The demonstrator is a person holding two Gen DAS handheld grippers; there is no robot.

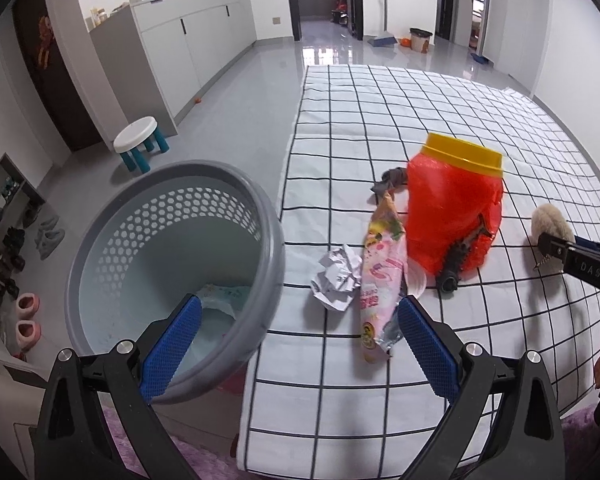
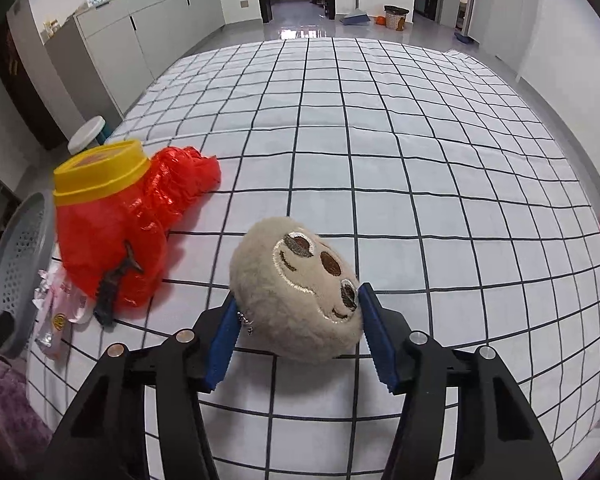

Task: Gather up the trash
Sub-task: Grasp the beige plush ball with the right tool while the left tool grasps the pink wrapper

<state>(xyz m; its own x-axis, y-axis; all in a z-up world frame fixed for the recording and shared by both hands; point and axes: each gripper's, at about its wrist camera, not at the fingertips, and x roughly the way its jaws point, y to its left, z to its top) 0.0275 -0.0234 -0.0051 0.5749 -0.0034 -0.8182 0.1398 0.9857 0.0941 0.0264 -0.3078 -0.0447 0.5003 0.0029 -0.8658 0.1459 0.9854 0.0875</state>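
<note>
A grey perforated basket (image 1: pixel 172 264) is tilted beside the bed's left edge, with a wrapper (image 1: pixel 220 300) inside. My left gripper (image 1: pixel 300 332) is open, one finger over the basket rim, the other over the checked bedsheet (image 1: pixel 380 120). On the sheet lie a crumpled white paper (image 1: pixel 338 276), a pink snack wrapper (image 1: pixel 380 280), and a red bag with a yellow lid (image 1: pixel 452 216). My right gripper (image 2: pixel 296 332) is shut on a beige plush toy (image 2: pixel 300 292), also seen at the right edge of the left wrist view (image 1: pixel 550 224). The red bag (image 2: pixel 112 232) shows to its left.
A black comb-like object (image 1: pixel 456 264) lies against the red bag. A grey cloth scrap (image 1: pixel 392 180) lies behind the wrapper. A white stool (image 1: pixel 140 140) stands on the floor, shoes (image 1: pixel 28 316) by the left wall. A purple rug (image 1: pixel 180 456) lies below the bed.
</note>
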